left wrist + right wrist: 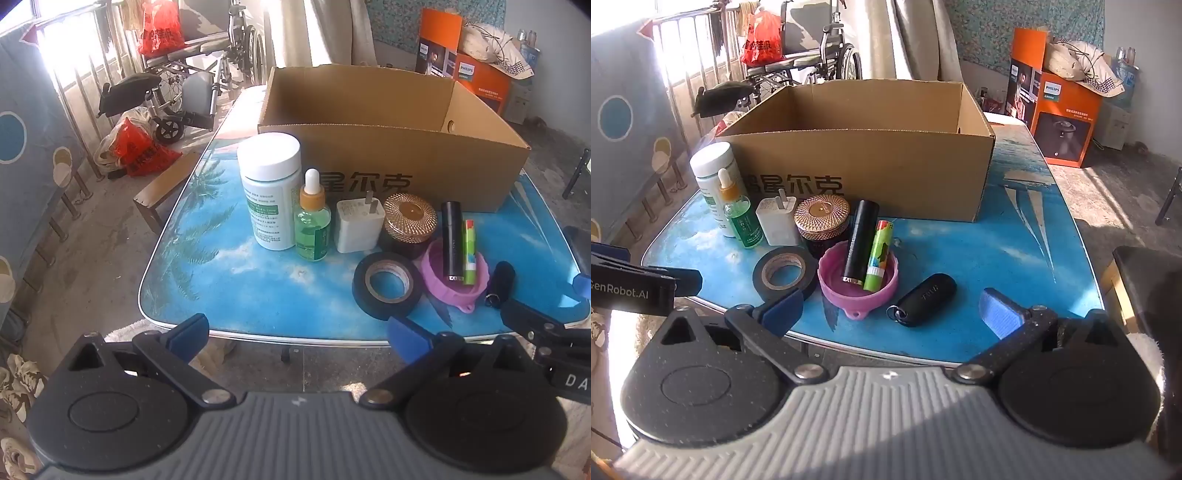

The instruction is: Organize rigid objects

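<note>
We hold both grippers, left (299, 334) and right (892, 308), spread wide and gripping nothing, at the near edge of the blue table (997, 258). Just ahead lie the black tape roll (785, 272), the pink dish (857, 282) holding two tubes, and the key fob (925, 300); behind them stands the open cardboard box (871, 166).

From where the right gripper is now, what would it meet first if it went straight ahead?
Probably the pink dish holding the two tubes, with the cardboard box behind; the right gripper is open, and depth is unclear.
</note>
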`<state>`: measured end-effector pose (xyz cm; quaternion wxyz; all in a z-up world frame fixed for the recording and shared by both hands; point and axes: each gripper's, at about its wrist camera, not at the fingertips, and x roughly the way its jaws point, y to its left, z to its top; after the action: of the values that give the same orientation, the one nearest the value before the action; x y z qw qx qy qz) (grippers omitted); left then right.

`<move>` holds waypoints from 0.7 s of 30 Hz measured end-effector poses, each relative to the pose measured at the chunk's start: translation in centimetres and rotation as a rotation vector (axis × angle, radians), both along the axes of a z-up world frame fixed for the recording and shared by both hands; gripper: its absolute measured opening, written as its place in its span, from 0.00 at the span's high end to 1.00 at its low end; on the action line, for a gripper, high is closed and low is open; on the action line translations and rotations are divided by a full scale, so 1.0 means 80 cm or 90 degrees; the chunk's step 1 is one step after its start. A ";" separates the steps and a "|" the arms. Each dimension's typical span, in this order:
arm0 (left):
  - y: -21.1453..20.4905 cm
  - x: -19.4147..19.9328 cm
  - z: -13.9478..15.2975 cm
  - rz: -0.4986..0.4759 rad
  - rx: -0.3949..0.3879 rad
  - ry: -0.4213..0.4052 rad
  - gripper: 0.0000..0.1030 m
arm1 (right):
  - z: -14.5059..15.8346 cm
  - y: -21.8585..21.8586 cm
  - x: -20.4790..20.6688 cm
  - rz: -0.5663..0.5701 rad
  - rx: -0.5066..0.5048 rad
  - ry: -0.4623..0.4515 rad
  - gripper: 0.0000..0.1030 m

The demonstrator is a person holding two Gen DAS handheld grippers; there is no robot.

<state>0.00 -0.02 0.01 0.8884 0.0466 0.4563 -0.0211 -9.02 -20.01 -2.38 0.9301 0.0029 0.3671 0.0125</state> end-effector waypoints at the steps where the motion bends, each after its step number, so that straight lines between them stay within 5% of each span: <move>1: 0.000 0.000 0.000 0.001 0.003 -0.002 0.00 | 0.001 0.000 0.001 0.000 0.002 0.001 0.01; 21: 0.008 -0.002 0.003 0.002 0.002 -0.005 0.00 | 0.006 0.010 -0.001 0.010 0.000 0.004 0.01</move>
<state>-0.12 0.60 0.23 0.8901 0.0475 0.4530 -0.0187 -9.10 -19.21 -1.88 0.9289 0.0005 0.3697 0.0196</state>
